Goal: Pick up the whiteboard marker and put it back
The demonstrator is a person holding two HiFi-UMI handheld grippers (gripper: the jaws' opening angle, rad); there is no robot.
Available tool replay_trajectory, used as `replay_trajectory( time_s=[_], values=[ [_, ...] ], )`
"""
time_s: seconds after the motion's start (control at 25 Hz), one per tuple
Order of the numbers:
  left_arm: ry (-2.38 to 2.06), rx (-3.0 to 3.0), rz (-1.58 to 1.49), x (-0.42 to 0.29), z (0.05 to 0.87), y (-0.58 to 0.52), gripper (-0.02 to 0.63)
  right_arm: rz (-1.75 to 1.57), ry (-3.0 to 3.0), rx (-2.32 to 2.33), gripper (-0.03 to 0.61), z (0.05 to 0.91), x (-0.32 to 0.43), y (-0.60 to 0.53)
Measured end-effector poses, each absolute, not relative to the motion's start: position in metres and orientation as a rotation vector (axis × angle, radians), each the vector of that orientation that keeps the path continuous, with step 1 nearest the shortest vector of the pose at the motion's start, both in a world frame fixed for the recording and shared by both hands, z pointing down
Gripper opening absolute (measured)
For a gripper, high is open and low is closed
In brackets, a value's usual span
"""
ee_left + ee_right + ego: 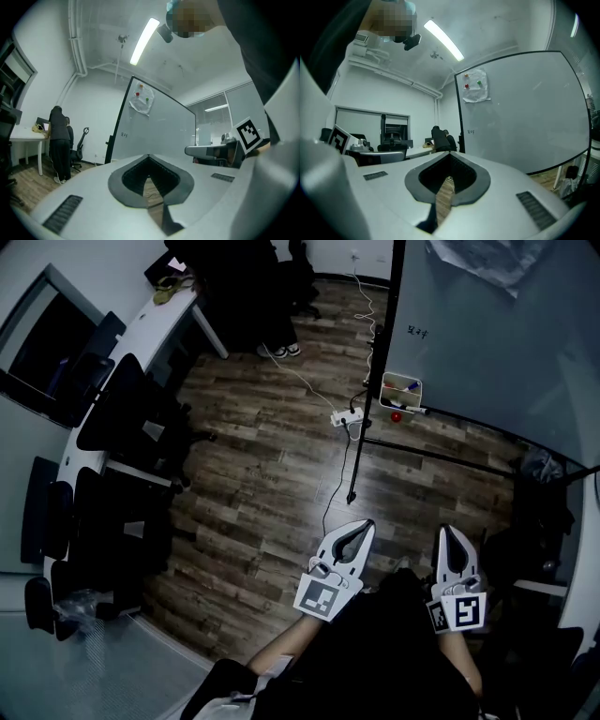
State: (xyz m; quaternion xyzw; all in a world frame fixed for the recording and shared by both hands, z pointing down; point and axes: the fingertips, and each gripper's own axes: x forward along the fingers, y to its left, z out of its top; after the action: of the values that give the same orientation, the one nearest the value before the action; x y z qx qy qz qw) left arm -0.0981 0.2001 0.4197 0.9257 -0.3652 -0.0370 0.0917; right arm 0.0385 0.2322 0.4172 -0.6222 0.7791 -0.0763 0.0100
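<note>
Currently, from the hands outward:

- left gripper (360,527) (149,161): jaws closed tip to tip, nothing between them. It is held level and low, by the person's body.
- right gripper (449,533) (450,158): likewise closed and empty, level, near the left one.
- floor (272,456): wood boards under both grippers. A power strip (347,417) lies between the grippers and the whiteboard.
- whiteboard (487,343) (154,126) (525,117): stands well apart from both grippers, ahead and to the right.
- basket (401,390): white, at the board's lower edge. The coloured pieces inside are likely markers but too small to tell.
- marker (419,412): a dark stick on the ledge just beside the basket, near a red piece (396,416). It may be the one wanted; that is not certain.
- progress: judged not begun. Nothing is gripped and neither gripper is near the board. Approach, grasp, lift and return are all left to do.
</note>
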Motion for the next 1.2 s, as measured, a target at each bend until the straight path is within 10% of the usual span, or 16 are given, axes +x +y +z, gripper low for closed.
replay_trajectory(
  time_s=[1.2],
  values=[
    [-1.098, 2.757, 0.055, 0.009, 0.426, 0.09, 0.008, -0.296, 2.434, -1.787, 0.008, 0.415, 0.109, 0.116]
  ],
)
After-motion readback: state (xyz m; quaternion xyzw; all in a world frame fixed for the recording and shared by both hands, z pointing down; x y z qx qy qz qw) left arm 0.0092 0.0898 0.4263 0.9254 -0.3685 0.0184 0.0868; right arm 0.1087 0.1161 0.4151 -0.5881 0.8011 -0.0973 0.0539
